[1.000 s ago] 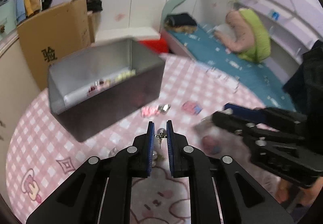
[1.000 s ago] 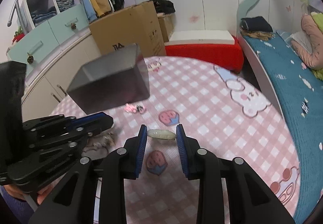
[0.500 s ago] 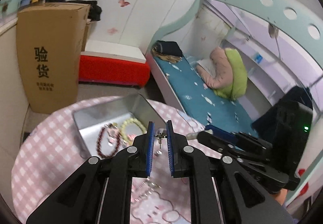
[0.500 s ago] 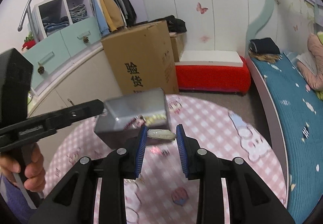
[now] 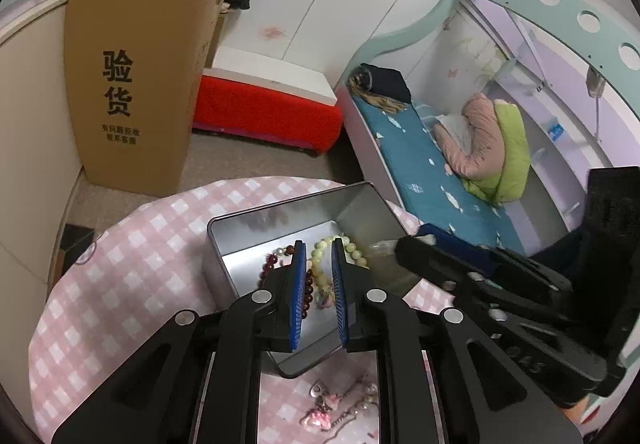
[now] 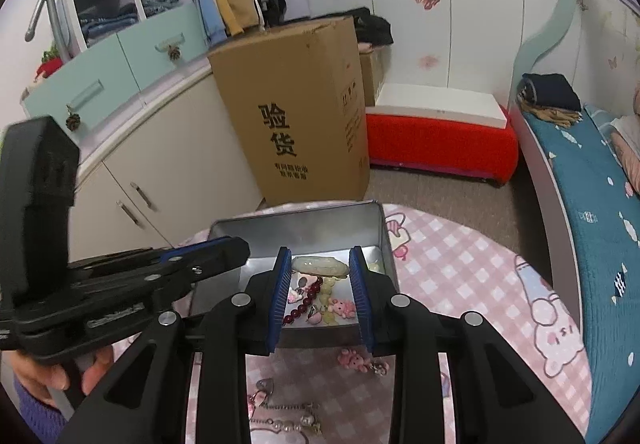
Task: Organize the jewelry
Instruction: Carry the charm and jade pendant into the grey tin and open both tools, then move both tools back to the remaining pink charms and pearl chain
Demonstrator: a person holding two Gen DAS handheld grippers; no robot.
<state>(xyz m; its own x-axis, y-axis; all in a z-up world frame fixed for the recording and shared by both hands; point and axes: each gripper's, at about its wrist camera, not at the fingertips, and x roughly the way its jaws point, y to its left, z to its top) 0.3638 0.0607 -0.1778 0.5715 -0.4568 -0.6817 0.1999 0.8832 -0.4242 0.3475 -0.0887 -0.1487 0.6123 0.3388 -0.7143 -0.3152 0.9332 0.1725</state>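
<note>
2 grippers over metal tin point(image 6: 382, 232). Right gripper point(image 6: 320, 268) level, jaws clamping pale oval stone point(image 6: 319, 267) above the tin's beads. Left gripper point(image 5: 319, 246) angled down, jaws narrowly parted, nothing visible between; beaded bracelets point(image 5: 316, 276) below.

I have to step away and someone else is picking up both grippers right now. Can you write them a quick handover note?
Left gripper: slightly open, empty, above the metal tin.
Right gripper: shut on a pale green oval stone, held over the tin, not yet dropped.
In the tin: dark red bead bracelet, pale green bead bracelet, pink charms.
Left to do: release the stone, then collect the pink bear charm and the chain pieces lying on the pink checked tablecloth in front of the tin.
</note>
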